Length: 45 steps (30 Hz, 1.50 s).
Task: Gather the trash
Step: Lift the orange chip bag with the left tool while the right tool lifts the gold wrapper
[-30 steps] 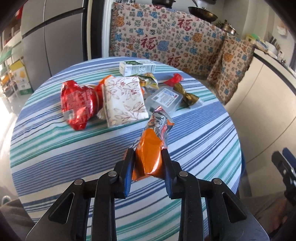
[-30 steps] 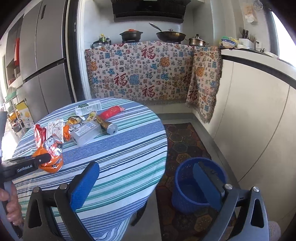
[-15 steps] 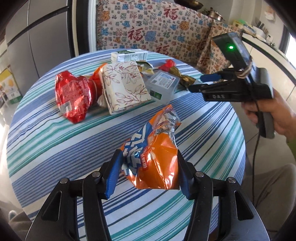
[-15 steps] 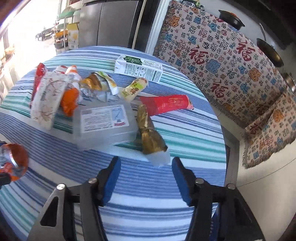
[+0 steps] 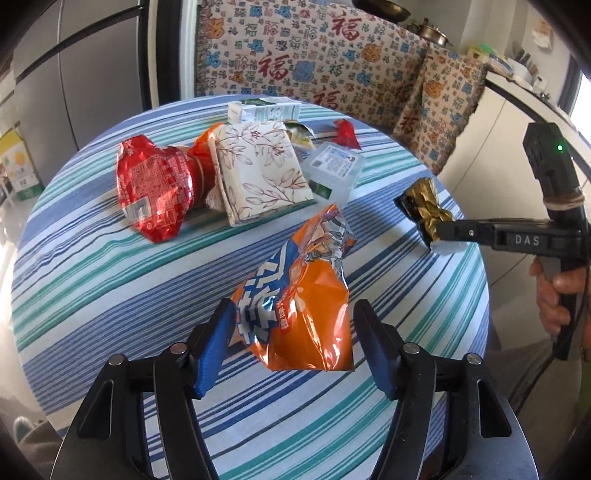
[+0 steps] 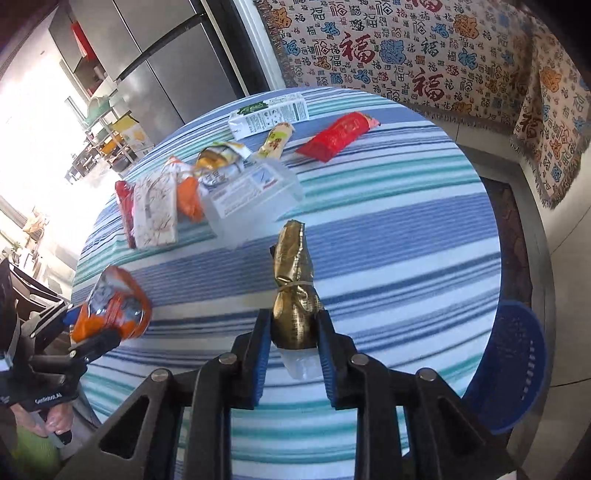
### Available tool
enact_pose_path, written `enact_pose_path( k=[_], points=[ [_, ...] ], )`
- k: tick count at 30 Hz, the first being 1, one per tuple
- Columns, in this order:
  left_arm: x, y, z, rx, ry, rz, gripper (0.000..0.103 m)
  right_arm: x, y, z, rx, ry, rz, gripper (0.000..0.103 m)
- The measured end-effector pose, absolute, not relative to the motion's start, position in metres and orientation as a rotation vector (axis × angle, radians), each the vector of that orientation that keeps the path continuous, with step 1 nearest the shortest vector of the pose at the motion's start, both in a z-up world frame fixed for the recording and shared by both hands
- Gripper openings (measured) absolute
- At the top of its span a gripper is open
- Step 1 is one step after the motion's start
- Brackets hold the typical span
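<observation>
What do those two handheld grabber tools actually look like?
Both are black plastic with blue finger pads. The left gripper has silver pivot bolts; the right gripper, seen from the left camera, has a pistol-style handle, white "DAS" lettering, a green light, tape and a thin black cable.

Domestic kitchen with dining corner: beyond the right claw (image 6: pixel 291 341) stands a round table (image 6: pixel 388 229) under a blue, teal and white striped cloth, and beyond that a large steel refrigerator (image 6: pixel 166 48) to the upper left. Straight ahead of the left claw (image 5: pixel 295 345), past the table, a patterned throw with red Chinese characters (image 5: pixel 295 62) drapes a counter bearing a metal pot (image 5: pixel 430 31) and a dark pan (image 5: pixel 380 7). Low to the right of the right claw, a blue plastic basket (image 6: pixel 513 369) sits on the floor beside white cabinet fronts (image 6: pixel 569 258).
</observation>
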<state>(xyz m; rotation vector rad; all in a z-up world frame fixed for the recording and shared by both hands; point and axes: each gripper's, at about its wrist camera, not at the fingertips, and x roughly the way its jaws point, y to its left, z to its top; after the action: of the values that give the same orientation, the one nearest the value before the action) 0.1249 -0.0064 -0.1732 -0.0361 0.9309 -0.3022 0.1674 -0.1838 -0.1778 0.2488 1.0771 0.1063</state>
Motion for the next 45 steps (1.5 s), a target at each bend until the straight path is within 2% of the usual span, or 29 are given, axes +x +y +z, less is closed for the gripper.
enact_pose_path(
  k=[3,6,10,16,19,21,23,26,36,45],
  points=[
    [0.123,-0.014,-0.176,0.004,0.933,-0.309,0.071,0.16,-0.18,-0.177,0.175,1.048,0.084,0.036],
    [0.12,-0.019,-0.173,0.019,0.924,-0.311,0.071,0.158,-0.183,-0.176,0.136,1.044,0.11,0.041],
    [0.121,-0.019,-0.166,0.018,0.912,-0.307,0.071,0.155,-0.178,-0.168,0.074,1.022,0.146,0.051],
    [0.124,-0.019,-0.169,0.028,0.926,-0.289,0.068,0.165,-0.147,-0.171,-0.004,1.033,0.279,0.051],
    [0.122,-0.018,-0.166,0.027,0.92,-0.29,0.061,0.171,-0.141,-0.179,0.009,1.061,0.299,0.051],
    [0.122,-0.018,-0.165,0.023,0.918,-0.292,0.049,0.176,-0.141,-0.186,0.02,1.083,0.286,0.051],
    [0.123,-0.017,-0.165,0.02,0.913,-0.296,0.043,0.18,-0.142,-0.192,0.044,1.105,0.282,0.051],
    [0.12,-0.018,-0.161,0.043,0.88,-0.281,0.027,0.178,-0.136,-0.19,0.033,1.112,0.282,0.045],
    [0.118,-0.007,-0.15,-0.062,0.865,-0.262,0.025,0.159,-0.156,-0.17,0.168,1.017,0.198,0.044],
    [0.129,-0.048,-0.141,-0.052,0.85,-0.284,0.025,0.151,-0.189,-0.174,0.269,0.988,0.109,0.044]
  ],
)
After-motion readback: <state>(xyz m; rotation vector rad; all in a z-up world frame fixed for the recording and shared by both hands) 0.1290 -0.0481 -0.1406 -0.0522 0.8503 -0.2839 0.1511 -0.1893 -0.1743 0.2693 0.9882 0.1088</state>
